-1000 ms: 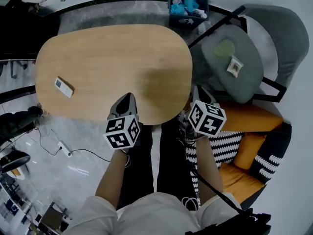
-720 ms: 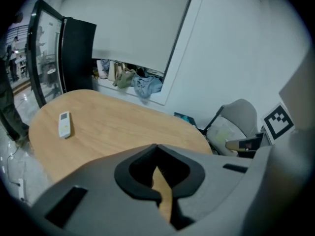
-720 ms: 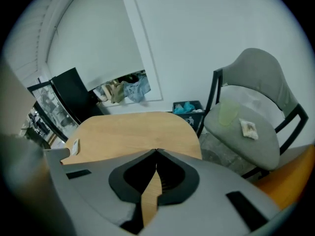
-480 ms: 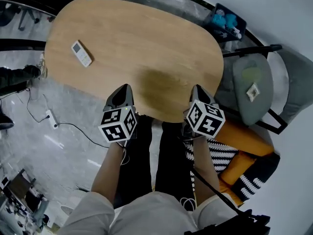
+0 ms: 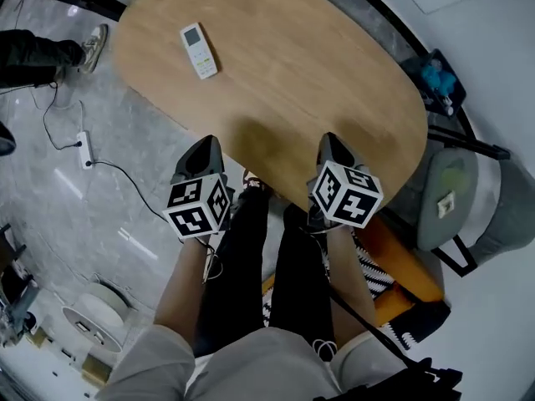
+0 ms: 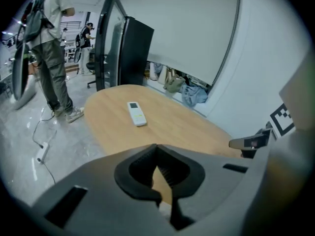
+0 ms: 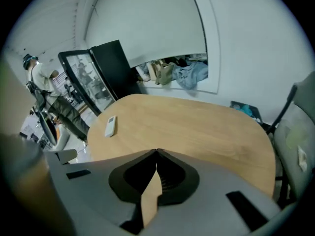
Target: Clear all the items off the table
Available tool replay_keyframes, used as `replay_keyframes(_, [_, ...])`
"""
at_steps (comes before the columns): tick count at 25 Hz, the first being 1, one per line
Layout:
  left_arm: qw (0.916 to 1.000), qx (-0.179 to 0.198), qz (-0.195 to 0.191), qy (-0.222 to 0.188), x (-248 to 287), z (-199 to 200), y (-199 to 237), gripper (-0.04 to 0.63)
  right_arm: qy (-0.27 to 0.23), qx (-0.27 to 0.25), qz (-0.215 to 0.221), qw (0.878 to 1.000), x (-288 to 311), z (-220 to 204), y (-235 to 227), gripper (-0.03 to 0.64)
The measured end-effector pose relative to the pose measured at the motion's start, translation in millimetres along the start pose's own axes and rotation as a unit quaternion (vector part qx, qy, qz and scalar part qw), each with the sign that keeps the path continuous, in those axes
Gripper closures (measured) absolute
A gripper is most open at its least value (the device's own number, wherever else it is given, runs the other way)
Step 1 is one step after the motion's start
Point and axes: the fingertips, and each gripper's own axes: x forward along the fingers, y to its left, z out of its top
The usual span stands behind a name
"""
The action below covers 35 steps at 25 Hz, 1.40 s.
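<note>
There is one oval wooden table [image 5: 334, 82], one white remote [image 5: 199, 51], one grey chair [image 5: 456, 199], one blue bin [image 5: 435, 75] and one white power strip [image 5: 83, 149].

Grey chair [image 5: 430, 224], blue bin [image 5: 435, 78], white power strip [image 5: 84, 149].

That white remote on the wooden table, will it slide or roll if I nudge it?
The white remote looks like a rigid plastic slab, so it probably won't flex. Lying flat on the smooth wooden table, it would likely slide, not roll. It seems slim, probably light, so pinch its long edges.
</note>
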Motion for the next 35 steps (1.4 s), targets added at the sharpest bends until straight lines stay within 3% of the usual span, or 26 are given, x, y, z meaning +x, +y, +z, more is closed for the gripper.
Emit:
replay_keyframes(5, [0.9986,-0.037,0.036,-0.013,-8,7,64,0.595,0.026,-0.049,0.029,0.998,33,2,62,0.592])
replay_keyframes(13, [0.9932,-0.087,0.076,-0.019,-20,-10,129,0.595,0.052,-0.111,0.063,0.990,67,-1,128,0.592])
replay_keyframes(18, [0.9897,-0.114,0.084,-0.023,-20,-14,145,0.595,0.052,-0.142,0.072,0.986,87,6,151,0.592])
replay_keyframes(24, [0.9882,-0.121,0.090,-0.027,-19,-17,165,0.595,0.038,-0.160,0.093,0.982,111,17,184,0.584])
replay_keyframes(26, [0.9869,-0.127,0.095,-0.030,-20,-17,174,0.595,0.037,-0.167,0.104,0.980,121,22,198,0.514])
replay_keyframes(29, [0.9847,-0.135,0.105,-0.035,-20,-20,188,0.595,0.032,-0.175,0.112,0.978,138,33,214,0.492])
replay_keyframes(32, [0.9829,-0.142,0.112,-0.035,-20,-26,199,0.595,0.023,-0.188,0.104,0.976,157,45,226,0.408])
replay_keyframes(35, [0.9819,-0.145,0.117,-0.033,-19,-32,209,0.595,0.026,-0.202,0.096,0.974,178,52,235,0.370])
